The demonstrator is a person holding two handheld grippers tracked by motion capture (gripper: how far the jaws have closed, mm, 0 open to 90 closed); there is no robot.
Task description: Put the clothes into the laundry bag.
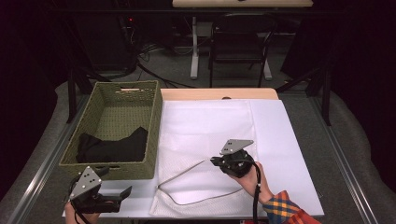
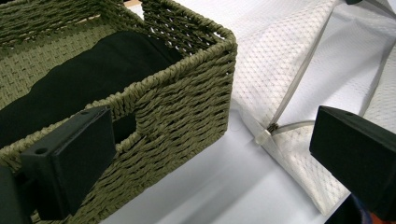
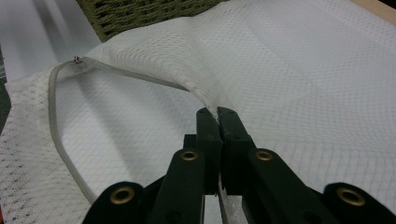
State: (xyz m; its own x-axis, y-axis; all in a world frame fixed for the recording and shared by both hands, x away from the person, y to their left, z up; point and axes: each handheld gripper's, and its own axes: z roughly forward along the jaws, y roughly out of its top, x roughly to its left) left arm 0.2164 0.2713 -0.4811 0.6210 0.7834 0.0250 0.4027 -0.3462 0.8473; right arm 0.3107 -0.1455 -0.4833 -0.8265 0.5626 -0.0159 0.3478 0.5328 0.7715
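Observation:
A white mesh bag (image 1: pixel 196 189) lies on the white table cover with its zipped mouth open. My right gripper (image 1: pixel 214 161) is shut on the upper edge of that mouth and holds the mesh (image 3: pixel 289 70) lifted; its jaws (image 3: pixel 217 114) pinch the fabric between them. The grey zipper band (image 3: pixel 55 126) curves around the opening to the zipper pull (image 2: pixel 271 127). My left gripper (image 1: pixel 125 192) stands open by the near corner of the green woven basket (image 1: pixel 156 121), with nothing between its fingers (image 2: pixel 70 158). A black garment (image 1: pixel 112 147) lies inside the basket (image 2: pixel 187 107).
The white cover (image 1: pixel 280 140) spreads over the table to the right of the bag. A wooden table edge (image 1: pixel 219 93) shows at the back. Beyond it stand a chair (image 1: pixel 240 46) and cables on the floor.

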